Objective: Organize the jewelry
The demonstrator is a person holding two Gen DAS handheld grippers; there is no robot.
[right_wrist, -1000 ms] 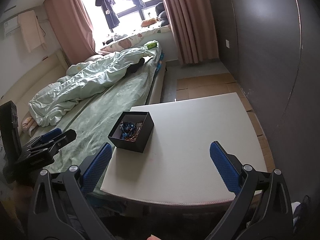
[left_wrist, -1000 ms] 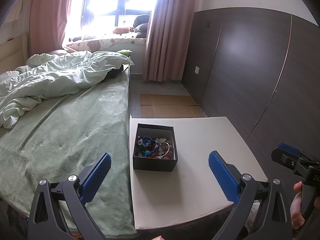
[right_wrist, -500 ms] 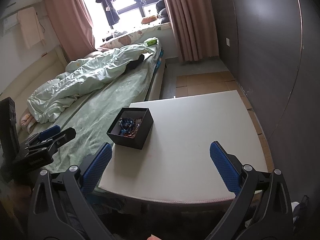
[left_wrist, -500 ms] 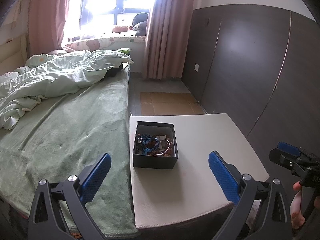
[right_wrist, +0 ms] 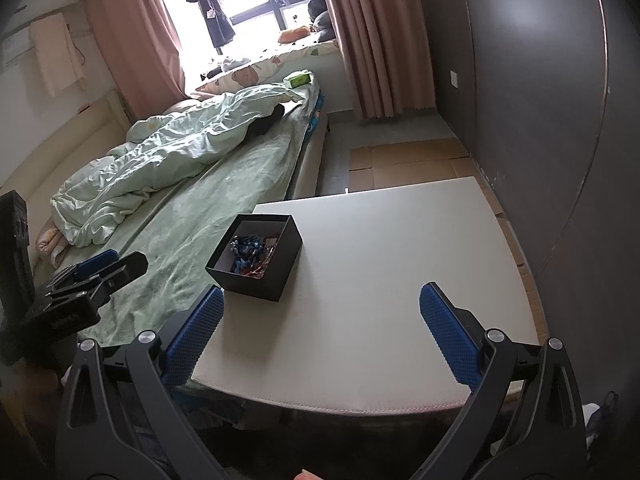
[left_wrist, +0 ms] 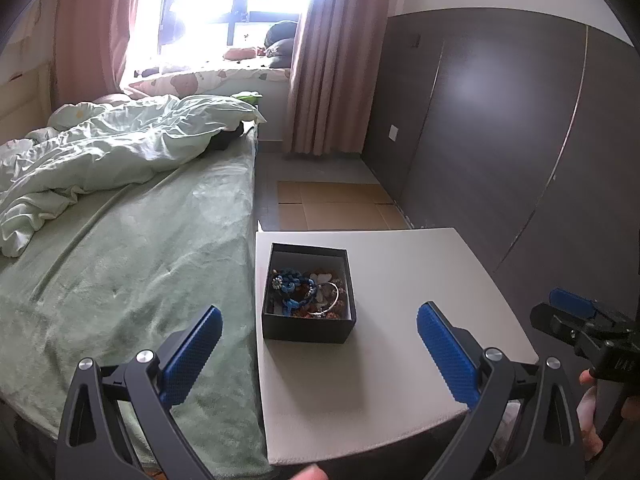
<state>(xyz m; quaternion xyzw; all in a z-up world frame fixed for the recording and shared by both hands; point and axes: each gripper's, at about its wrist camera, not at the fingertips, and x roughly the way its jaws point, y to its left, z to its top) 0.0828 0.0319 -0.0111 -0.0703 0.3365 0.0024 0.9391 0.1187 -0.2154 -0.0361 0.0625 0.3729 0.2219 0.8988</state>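
A black open box (left_wrist: 308,329) stands near the left edge of a white table (left_wrist: 400,272). It holds tangled jewelry (left_wrist: 306,292): blue beads, brown beads and a silver bangle. The box (right_wrist: 276,268) with the jewelry (right_wrist: 250,254) also shows in the right wrist view, on the table (right_wrist: 380,264). My left gripper (left_wrist: 318,350) is open and empty, held above the table's near edge in front of the box. My right gripper (right_wrist: 320,334) is open and empty, held above the near edge to the right of the box.
A bed with a green blanket (left_wrist: 120,264) and a rumpled duvet (left_wrist: 120,152) runs along the table's left side. A dark wall panel (left_wrist: 500,140) stands to the right. Cardboard sheets (left_wrist: 332,208) lie on the floor beyond the table.
Both grippers have moved slightly forward toward the table; the box sits a little lower and closer in the left view. Both jaws stay open.
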